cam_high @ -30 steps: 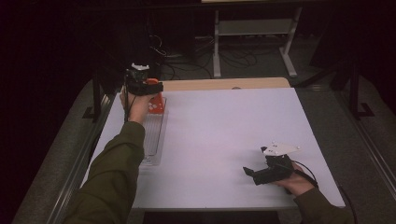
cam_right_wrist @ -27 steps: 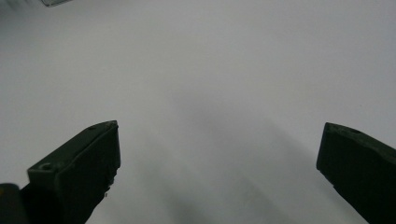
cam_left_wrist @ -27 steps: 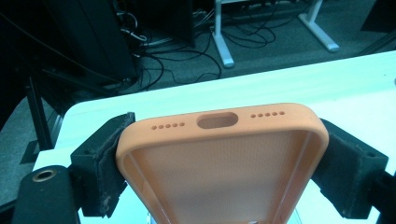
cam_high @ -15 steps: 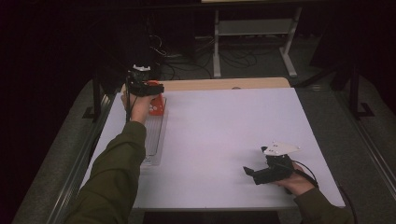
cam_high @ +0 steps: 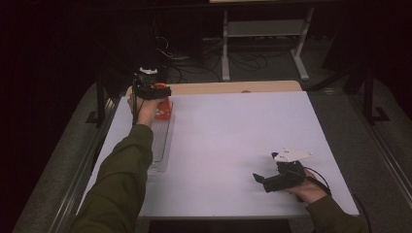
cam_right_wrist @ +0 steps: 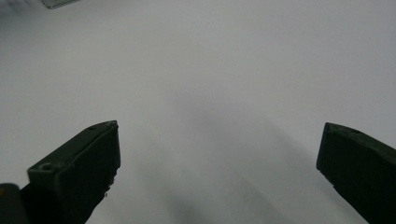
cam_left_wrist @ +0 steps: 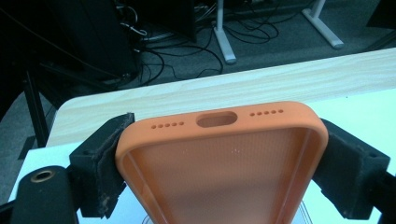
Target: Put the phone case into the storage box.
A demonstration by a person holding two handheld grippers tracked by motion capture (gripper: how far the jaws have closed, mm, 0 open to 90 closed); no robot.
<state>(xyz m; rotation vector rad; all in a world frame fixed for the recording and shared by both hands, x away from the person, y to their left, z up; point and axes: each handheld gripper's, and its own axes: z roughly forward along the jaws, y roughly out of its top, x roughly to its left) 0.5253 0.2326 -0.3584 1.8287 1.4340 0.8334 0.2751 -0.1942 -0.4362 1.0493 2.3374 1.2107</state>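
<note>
left gripper [cam_left_wrist: 219,154] is clamped on the orange phone case [cam_left_wrist: 224,158] at the table's [cam_high: 233,141] far left corner, jaws just easing; it could slip. right gripper [cam_right_wrist: 219,154] gapes empty.

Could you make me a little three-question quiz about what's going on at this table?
1. True or false: the left gripper holds an orange phone case between its jaws.
2. How do the right gripper's jaws stand? A) wide apart with nothing between them B) closed on a pen C) closed on the case
3. Which end of the white table is the case at: the person's near end or the far end?

Key
1. True: both pads press on the case's sides.
2. A: bare table shows between them.
3. The far end, at its left corner, above a clear tray.
</note>
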